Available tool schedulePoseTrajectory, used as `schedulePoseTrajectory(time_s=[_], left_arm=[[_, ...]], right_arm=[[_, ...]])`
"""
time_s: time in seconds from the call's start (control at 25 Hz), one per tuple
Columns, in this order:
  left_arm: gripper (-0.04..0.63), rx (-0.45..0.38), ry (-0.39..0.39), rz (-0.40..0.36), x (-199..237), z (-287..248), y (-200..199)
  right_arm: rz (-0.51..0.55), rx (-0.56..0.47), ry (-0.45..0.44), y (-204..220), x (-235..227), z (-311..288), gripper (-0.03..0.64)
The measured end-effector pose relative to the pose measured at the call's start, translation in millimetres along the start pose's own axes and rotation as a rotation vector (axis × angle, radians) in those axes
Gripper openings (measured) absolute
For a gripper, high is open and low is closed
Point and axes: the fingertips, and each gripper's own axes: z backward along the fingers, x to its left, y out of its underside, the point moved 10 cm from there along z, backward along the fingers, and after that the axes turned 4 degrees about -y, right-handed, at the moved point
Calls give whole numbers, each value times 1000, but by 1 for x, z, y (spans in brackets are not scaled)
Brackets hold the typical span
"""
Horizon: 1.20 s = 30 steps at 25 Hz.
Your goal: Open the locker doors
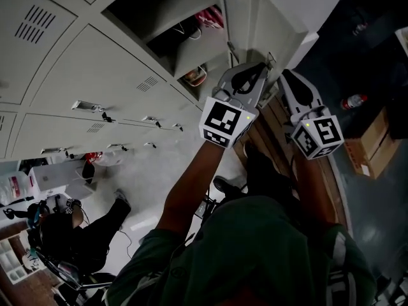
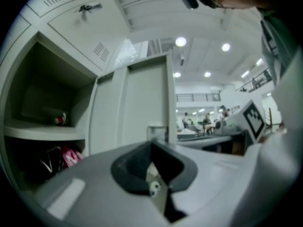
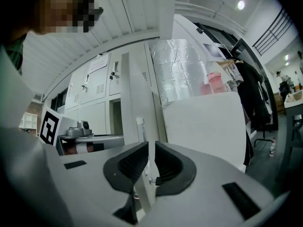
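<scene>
Both grippers are up at the free edge of one locker door, which already stands swung out from its open compartment.

The right gripper has its jaws drawn narrow. A thin pale strip runs upright between the pads and carries on above them, which reads as the door's edge pinched from both faces. The left gripper is likewise nearly closed on a pale sliver with a small round fitting, probably the same edge lower down, though that view is blurrier. From the head view the left gripper sits just beside the right gripper, on the compartment side.

The door's long axis runs straight up through both pairs of jaws, with the hinge ahead of them and the panel extending away from the tips. Any further swing must therefore go sideways across the jaws, not along them. The closed doors lie well off to the left of both grippers, nearer the left one
</scene>
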Motion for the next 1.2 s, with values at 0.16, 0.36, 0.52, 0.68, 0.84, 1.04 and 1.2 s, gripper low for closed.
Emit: schedulePoseTrajectory(time_s=[0.16,0.36,0.52,0.68,0.84,1.04,1.2], left_arm=[[-14,-3,-28,-21,-1,6,-2],[-14,-14,-127,-38,18,48,-9],[-14,-26,-266,-46,42,109,-16],[-14,-29,-404,-50,60,185,-21],[-14,-34,-554,-70,75,272,-25],[-14,-51,-751,-47,91,378,-25],[-14,-58,-845,-63,92,448,-30]], right_arm=[[34,-60,16,-16,2,14,40],[122,-138,-1,-38,32,25,31],[190,-141,-103,-43,72,10,28],[170,-101,-241,-36,117,-13,18],[205,-90,-373,-36,174,-33,6],[220,-91,-510,-37,245,-60,6],[188,-68,-613,-29,303,-81,6]])
